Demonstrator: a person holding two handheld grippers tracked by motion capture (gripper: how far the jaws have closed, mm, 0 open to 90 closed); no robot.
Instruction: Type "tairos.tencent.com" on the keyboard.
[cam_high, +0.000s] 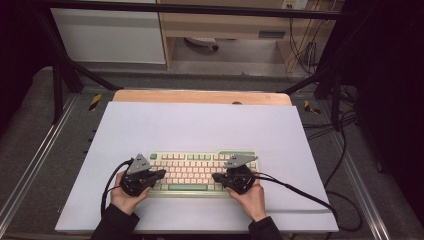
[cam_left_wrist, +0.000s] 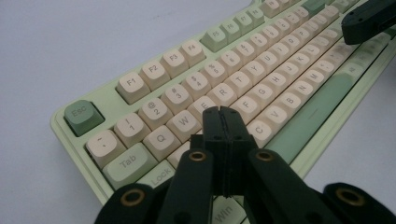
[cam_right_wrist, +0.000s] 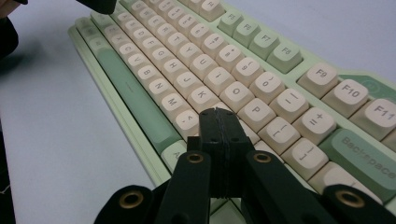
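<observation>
- While it lies near the front of the white desk (cam_high: 200, 125), the keyboard (cam_high: 195, 172) shows Esc, Tab, Backspace and F-key legends.
- Left hand-held gripper (cam_left_wrist: 223, 112): jaws together over the left keys, clamping nothing.
- Right hand-held gripper (cam_right_wrist: 218, 113): jaws together over the right keys.
- Cables (cam_high: 300, 192) trail across the desk.

- One keyboard (cam_high: 200, 172), pale green with cream keys.
- One wide green space bar (cam_left_wrist: 317, 109) on it.
- One green Esc key (cam_left_wrist: 83, 116).
- One green Backspace key (cam_right_wrist: 366, 156).
- Two grippers: left gripper (cam_high: 162, 173) and right gripper (cam_high: 216, 176).
- One white sheet (cam_high: 200, 125) covering the desk (cam_high: 200, 96).
</observation>
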